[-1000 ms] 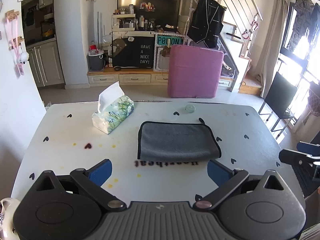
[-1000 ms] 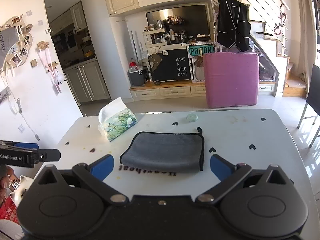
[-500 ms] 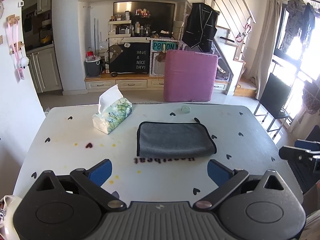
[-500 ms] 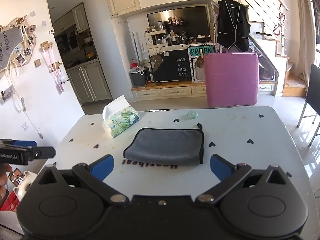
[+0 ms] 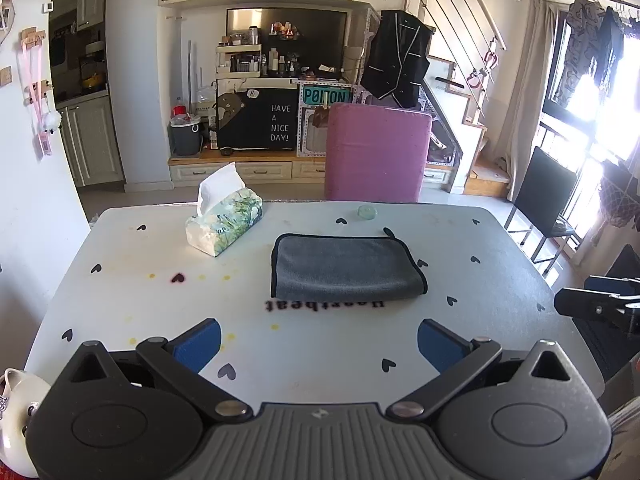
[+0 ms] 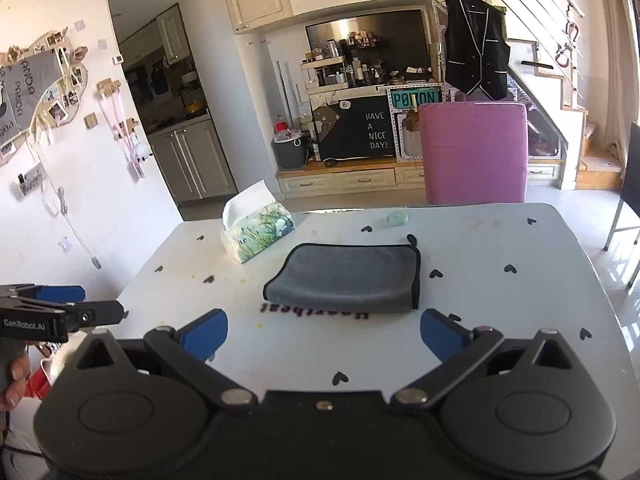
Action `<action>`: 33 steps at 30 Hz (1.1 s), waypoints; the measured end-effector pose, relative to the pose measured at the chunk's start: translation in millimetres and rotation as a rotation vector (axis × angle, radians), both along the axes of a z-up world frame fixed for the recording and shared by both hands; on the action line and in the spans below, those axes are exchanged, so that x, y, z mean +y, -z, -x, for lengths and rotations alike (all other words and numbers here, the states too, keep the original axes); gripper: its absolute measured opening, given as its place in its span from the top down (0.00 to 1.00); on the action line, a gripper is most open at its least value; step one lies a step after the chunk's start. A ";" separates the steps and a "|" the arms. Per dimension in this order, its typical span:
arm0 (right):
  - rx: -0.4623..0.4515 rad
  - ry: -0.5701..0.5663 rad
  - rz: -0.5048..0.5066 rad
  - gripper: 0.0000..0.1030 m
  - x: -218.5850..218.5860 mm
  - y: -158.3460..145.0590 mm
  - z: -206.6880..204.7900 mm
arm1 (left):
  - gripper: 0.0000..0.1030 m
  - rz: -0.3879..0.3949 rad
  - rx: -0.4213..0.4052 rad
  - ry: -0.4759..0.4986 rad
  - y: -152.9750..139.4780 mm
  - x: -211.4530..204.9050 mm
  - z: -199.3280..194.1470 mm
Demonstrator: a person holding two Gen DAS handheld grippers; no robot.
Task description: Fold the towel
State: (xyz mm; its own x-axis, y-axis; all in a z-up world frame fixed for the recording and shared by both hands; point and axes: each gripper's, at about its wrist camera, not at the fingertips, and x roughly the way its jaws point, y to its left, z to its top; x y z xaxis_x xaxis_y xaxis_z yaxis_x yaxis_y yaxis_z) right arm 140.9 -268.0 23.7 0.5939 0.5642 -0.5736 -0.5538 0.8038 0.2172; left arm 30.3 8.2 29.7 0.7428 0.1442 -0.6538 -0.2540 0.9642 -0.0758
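Note:
A grey towel with black trim lies folded flat in the middle of the white table; it also shows in the right wrist view. My left gripper is open and empty, held back near the table's front edge, well short of the towel. My right gripper is open and empty too, also behind the towel's near edge. Each gripper shows at the side of the other's view: the right one, the left one.
A tissue box stands left of the towel toward the far side. A small round glass lid lies behind the towel. A pink chair stands past the far edge, a black chair to the right.
Both grippers have drawn back and up from the table, so the towel looks smaller and farther. The towel has not moved. Both stay open.

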 end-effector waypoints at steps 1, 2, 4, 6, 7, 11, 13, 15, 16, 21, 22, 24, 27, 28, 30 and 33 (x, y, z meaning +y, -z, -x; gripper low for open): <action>-0.003 0.000 0.004 0.00 -0.4 1.3 2.0 | 0.00 -0.002 0.001 0.003 1.5 -1.0 1.4; -0.005 0.000 0.007 0.00 -0.2 2.3 4.0 | 0.00 -0.006 0.003 0.007 2.4 -2.2 2.7; -0.008 -0.001 0.008 0.00 -1.0 4.1 7.4 | 0.00 -0.015 0.005 0.012 3.5 -4.8 4.2; -0.008 -0.005 0.007 0.00 -1.3 5.5 10.6 | 0.00 -0.021 0.007 0.022 4.9 -6.5 5.8; -0.008 -0.007 0.006 0.00 -1.7 6.2 11.8 | 0.00 -0.020 0.006 0.026 5.4 -7.0 6.9; -0.021 -0.021 0.006 0.00 -3.2 7.8 19.7 | 0.00 -0.011 -0.004 0.029 5.8 -7.2 12.0; -0.030 -0.027 0.008 0.00 -3.1 7.8 23.3 | 0.00 -0.003 -0.009 0.034 5.9 -7.4 14.7; -0.034 -0.032 0.006 0.00 -4.0 7.9 26.6 | 0.00 0.002 -0.014 0.040 5.7 -7.1 16.7; -0.036 -0.035 0.005 0.00 -4.3 7.8 27.7 | 0.00 0.001 -0.016 0.043 5.5 -8.0 17.5; -0.039 -0.035 0.005 0.00 -8.1 8.4 30.2 | 0.00 0.010 -0.018 0.060 7.1 -9.2 20.9; -0.039 -0.035 0.005 0.00 -8.8 8.5 30.4 | 0.00 0.010 -0.019 0.062 7.3 -9.3 21.9; -0.037 -0.039 0.008 0.00 -9.1 9.3 30.8 | 0.00 0.014 -0.019 0.067 7.9 -9.3 23.4; -0.033 -0.049 0.011 0.00 -9.1 11.4 32.6 | 0.00 0.021 -0.019 0.076 8.7 -10.0 25.4; -0.032 -0.053 0.011 0.00 -9.1 11.5 33.5 | 0.00 0.020 -0.018 0.079 8.1 -9.9 24.1; -0.033 -0.056 0.012 0.00 -9.4 11.2 33.6 | 0.00 0.020 -0.020 0.081 8.0 -9.4 25.4; -0.033 -0.052 0.009 0.00 -9.9 11.0 34.1 | 0.00 0.027 -0.019 0.080 8.5 -9.3 26.9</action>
State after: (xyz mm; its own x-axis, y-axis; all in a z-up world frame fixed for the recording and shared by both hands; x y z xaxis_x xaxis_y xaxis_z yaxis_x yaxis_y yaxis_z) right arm 106.8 -277.9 12.6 0.5829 0.5897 -0.5590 -0.6016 0.7756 0.1909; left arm 3.4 -1.1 21.2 0.7635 0.0664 -0.6423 -0.1740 0.9791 -0.1057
